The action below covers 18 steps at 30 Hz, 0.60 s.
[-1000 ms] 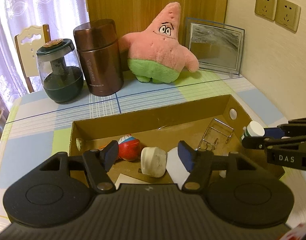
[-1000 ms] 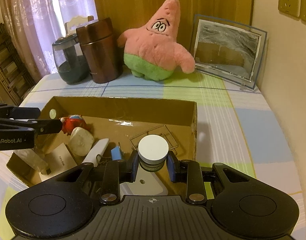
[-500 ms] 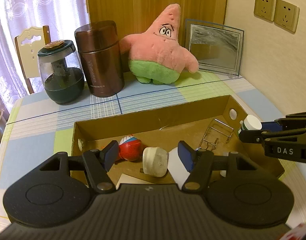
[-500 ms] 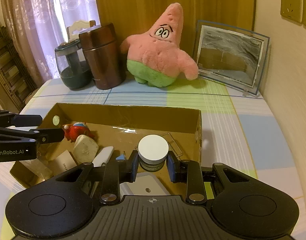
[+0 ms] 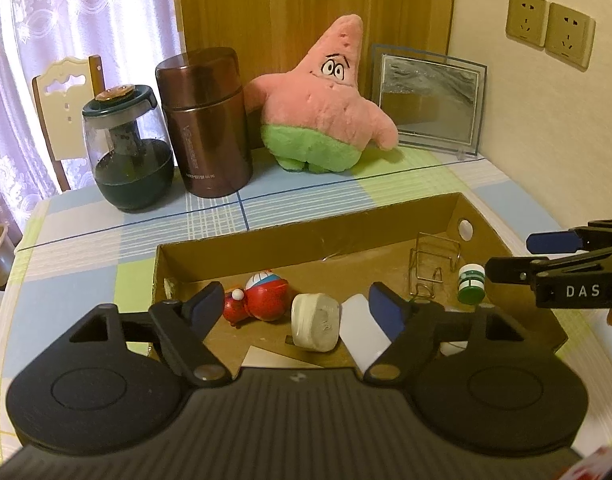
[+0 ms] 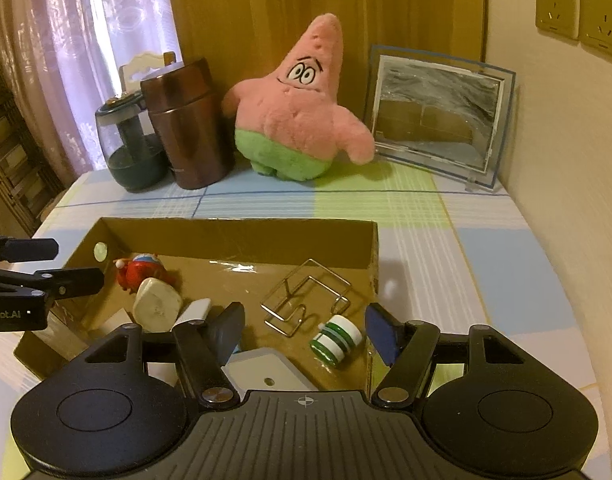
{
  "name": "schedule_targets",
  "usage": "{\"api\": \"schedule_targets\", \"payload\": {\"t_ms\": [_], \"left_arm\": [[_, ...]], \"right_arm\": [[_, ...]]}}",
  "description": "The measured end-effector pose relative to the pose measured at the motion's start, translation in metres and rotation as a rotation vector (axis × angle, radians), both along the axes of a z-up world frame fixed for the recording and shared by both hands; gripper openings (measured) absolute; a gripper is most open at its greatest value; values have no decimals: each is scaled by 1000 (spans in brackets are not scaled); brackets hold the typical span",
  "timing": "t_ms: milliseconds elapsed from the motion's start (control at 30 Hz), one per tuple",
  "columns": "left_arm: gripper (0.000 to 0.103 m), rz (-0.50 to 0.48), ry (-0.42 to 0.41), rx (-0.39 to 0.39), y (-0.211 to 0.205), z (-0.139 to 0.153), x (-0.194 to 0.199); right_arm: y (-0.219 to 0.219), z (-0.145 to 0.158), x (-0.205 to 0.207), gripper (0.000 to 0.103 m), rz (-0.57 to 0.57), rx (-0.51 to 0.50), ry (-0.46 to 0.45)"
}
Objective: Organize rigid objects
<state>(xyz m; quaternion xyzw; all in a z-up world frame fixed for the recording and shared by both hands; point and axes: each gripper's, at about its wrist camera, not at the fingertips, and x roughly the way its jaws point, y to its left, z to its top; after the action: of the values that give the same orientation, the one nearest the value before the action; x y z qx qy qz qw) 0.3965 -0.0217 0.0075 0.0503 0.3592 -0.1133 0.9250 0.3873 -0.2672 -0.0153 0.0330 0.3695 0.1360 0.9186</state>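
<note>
Now both hand-held grippers (image 5: 296, 306) (image 6: 304, 330) have just spread apart, empty; ribbed green-white bottle (image 6: 336, 340) lies in cardboard box (image 6: 242, 236).

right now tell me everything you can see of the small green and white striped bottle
The small green and white striped bottle looks like hard plastic, white-capped, banded green and white. It lies tilted on its side on the floor of the brown cardboard box, beside the wire rack, between the right gripper's just-opened jaws, untouched by them.
</note>
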Motion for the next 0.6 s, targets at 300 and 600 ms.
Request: {"api": "schedule_targets", "payload": {"t_ms": [300,600], "left_arm": [[89,9,-10,-1,2,13,-11],[99,37,-21,-33,13,29,-42]], "right_arm": [[-2,10,-15,64,3,-9,9],[-12,24,-45,73,-30,2,25]]}}
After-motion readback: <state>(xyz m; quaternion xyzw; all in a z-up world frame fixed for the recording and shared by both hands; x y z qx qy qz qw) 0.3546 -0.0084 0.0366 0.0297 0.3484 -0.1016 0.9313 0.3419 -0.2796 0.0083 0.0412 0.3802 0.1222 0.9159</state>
